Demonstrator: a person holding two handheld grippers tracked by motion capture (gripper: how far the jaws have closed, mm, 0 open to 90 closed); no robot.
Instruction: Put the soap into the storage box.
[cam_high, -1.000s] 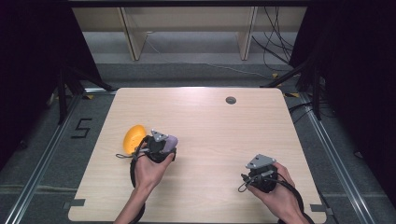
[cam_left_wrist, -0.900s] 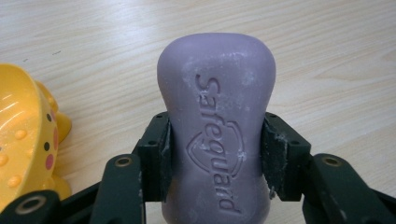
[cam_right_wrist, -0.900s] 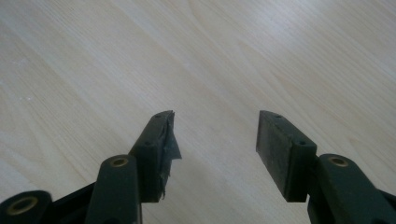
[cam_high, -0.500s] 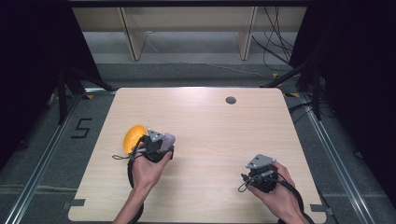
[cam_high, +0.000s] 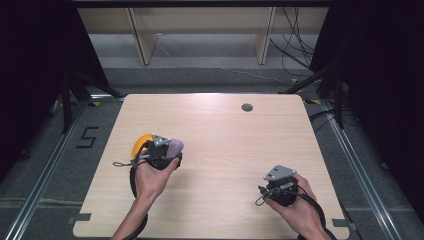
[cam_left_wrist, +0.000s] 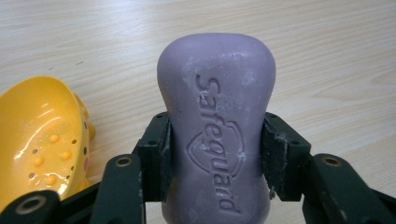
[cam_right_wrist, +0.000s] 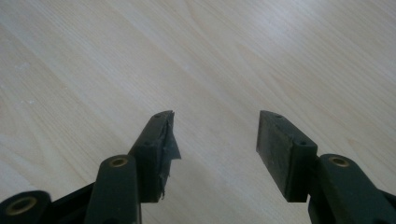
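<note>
Nearest the person, at the near right of the counter (cam_high: 225, 150), the right gripper (cam_right_wrist: 215, 140) rests idle in the hand, its jaws spread apart with only bare wood grain between them; a scrap of torn padding hangs off its left jaw.

Farther in, at the left of the counter, the left gripper (cam_left_wrist: 215, 149) has its jaws clenched on a purple soap bar (cam_left_wrist: 217, 121), pressing on its two long sides about midway down. The step in hand looks like carrying the soap, most likely in relation to the yellow soap dish (cam_left_wrist: 42, 140) that sits just beside it on the left. I cannot tell whether the bar is lifted off the wood or resting on it.

If the dish is the goal, the next move calls for swinging the bar left over the bowl, lowering it flat and only then easing the jaws apart.

The bar is waisted, rounded at its far end, matt with a pale chalky bloom, and stamped "Safeguard" above a shield mark. The dish is glossy, with small drain holes and raised studs inside.
</note>
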